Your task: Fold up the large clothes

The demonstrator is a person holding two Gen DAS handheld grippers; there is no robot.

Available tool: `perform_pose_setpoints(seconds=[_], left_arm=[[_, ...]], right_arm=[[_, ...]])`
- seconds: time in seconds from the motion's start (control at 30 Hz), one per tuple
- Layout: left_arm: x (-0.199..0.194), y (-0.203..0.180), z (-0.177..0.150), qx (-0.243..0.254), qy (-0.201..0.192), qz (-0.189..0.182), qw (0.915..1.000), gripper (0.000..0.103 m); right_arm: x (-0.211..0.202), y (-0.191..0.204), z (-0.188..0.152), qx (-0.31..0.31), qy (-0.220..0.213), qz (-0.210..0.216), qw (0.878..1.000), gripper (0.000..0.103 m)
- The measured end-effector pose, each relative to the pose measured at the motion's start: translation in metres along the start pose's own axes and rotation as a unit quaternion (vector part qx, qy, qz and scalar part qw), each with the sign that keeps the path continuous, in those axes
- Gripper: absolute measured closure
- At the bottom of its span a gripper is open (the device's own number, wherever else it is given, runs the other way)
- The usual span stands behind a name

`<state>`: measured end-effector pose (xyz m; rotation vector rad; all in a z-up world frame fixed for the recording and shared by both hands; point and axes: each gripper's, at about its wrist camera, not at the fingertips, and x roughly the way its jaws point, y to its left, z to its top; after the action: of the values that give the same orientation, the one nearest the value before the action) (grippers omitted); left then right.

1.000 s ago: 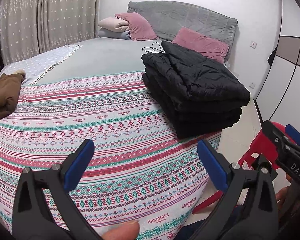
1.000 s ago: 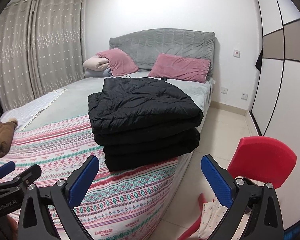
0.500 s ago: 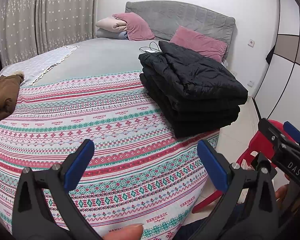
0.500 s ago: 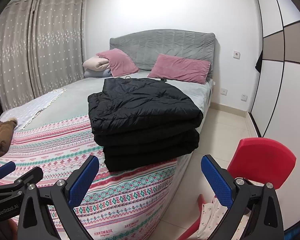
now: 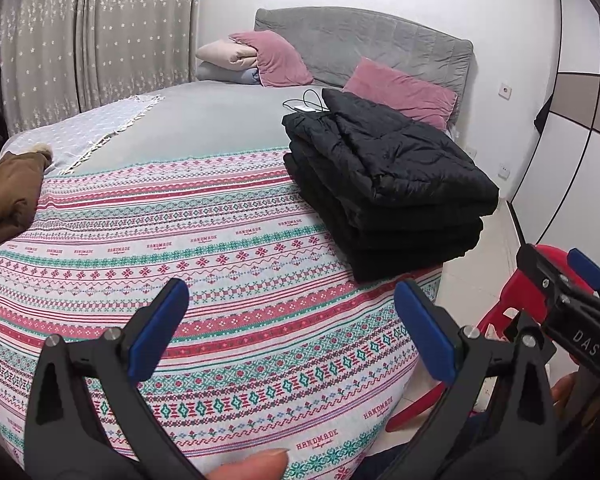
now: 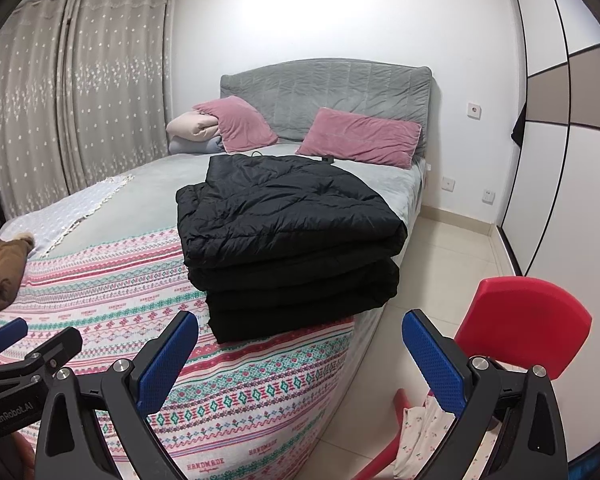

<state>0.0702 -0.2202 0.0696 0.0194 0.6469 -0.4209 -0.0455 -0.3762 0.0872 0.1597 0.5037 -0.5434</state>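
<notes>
A black padded garment (image 5: 388,184) lies folded in a thick stack at the right edge of the bed; it also shows in the right wrist view (image 6: 292,240). A brown garment (image 5: 8,196) lies bunched at the bed's left edge, also seen in the right wrist view (image 6: 0,272). My left gripper (image 5: 290,320) is open and empty, held above the patterned blanket (image 5: 180,256), short of the black stack. My right gripper (image 6: 300,350) is open and empty, in front of the stack near the bed's corner. Each gripper shows at the edge of the other's view.
A red plastic chair (image 6: 528,332) with a floral cloth on it stands on the floor right of the bed. Pink pillows (image 6: 360,136) and a grey headboard (image 6: 328,92) are at the far end. A white device with a cable (image 5: 308,108) lies behind the stack. Curtains hang left; wardrobe right.
Both grippers have drifted slightly back and shifted view a little; the folded black stack and brown garment have not moved. Both stay open and empty.
</notes>
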Motion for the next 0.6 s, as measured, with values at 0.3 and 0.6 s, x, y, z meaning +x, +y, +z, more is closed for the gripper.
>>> perform_pose_setpoints(seconds=[0.3,0.6], left_arm=[[-0.0021,-0.0026,-0.0013,0.007,-0.002,-0.004,1.0,0.001],[-0.0023,-0.0076,-0.0026,0.015,-0.002,-0.008,0.9999,0.001]], right_arm=[[0.0013,0.0024,-0.0004,-0.004,0.003,0.0,1.0,0.0],[0.0026,0.0002,-0.0008,-0.002,0.003,-0.001,1.0,0.0]])
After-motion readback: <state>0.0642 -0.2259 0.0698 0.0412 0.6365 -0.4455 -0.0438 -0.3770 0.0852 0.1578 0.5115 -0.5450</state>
